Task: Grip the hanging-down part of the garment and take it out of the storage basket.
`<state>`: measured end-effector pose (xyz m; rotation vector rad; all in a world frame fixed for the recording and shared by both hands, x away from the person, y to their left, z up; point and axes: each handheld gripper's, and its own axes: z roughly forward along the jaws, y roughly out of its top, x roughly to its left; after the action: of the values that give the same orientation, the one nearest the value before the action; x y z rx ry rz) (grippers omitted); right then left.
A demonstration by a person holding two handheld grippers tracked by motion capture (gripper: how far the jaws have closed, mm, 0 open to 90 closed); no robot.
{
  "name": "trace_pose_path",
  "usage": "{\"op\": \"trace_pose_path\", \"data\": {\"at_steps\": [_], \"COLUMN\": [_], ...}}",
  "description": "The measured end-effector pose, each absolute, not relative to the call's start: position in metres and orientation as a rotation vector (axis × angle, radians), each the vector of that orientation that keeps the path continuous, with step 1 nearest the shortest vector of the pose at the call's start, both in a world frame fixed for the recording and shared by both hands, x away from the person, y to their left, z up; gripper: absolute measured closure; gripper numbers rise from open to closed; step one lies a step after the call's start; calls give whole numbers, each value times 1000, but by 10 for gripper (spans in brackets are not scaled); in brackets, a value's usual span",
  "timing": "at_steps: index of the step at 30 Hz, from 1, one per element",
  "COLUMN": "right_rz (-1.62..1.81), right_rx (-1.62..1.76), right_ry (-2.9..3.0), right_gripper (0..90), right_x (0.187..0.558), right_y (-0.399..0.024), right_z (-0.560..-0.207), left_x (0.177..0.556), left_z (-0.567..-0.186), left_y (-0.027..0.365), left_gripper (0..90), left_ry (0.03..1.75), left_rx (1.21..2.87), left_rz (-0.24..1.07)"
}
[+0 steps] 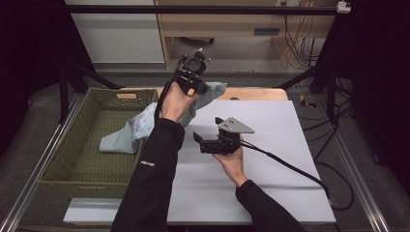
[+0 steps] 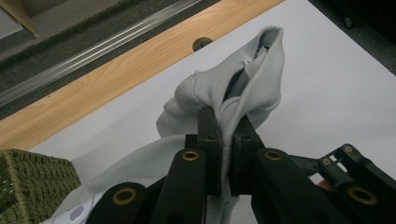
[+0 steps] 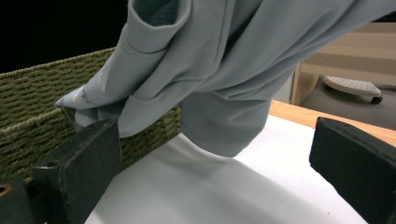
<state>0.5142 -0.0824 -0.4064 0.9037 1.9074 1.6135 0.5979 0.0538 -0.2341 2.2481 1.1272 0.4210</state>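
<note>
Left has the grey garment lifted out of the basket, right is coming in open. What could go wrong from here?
1. The left gripper pinches only a thin ribbed edge of the grey garment; a tug may pull it free.
2. The cloth's tail still lies in the woven basket, draped over its rim, so lifting may drag or snag it.
3. The right gripper stands open, its jaws apart from the hanging fold; closing now may miss it.

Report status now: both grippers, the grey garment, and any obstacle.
Left gripper shut on grey garment, lifted above the table. Right gripper open, empty, low over white sheet. Garment trails into green basket; basket rim may snag it.
</note>
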Motion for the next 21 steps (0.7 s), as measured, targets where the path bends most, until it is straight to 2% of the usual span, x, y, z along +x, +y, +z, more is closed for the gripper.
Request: {"op": "trace_pose_path", "data": {"at_steps": [21], "right_rz": [1629], "right_rx": [918], "right_ry": [1956], "right_gripper": [65], "right_x": [533], "right_y": [-35], "right_z": [-407], "left_x": [598], "left_z": [-234], "left_y": [56], "left_gripper": [843], "left_ry": [1120], "left_rx": [2253], "left_rz": [416]}}
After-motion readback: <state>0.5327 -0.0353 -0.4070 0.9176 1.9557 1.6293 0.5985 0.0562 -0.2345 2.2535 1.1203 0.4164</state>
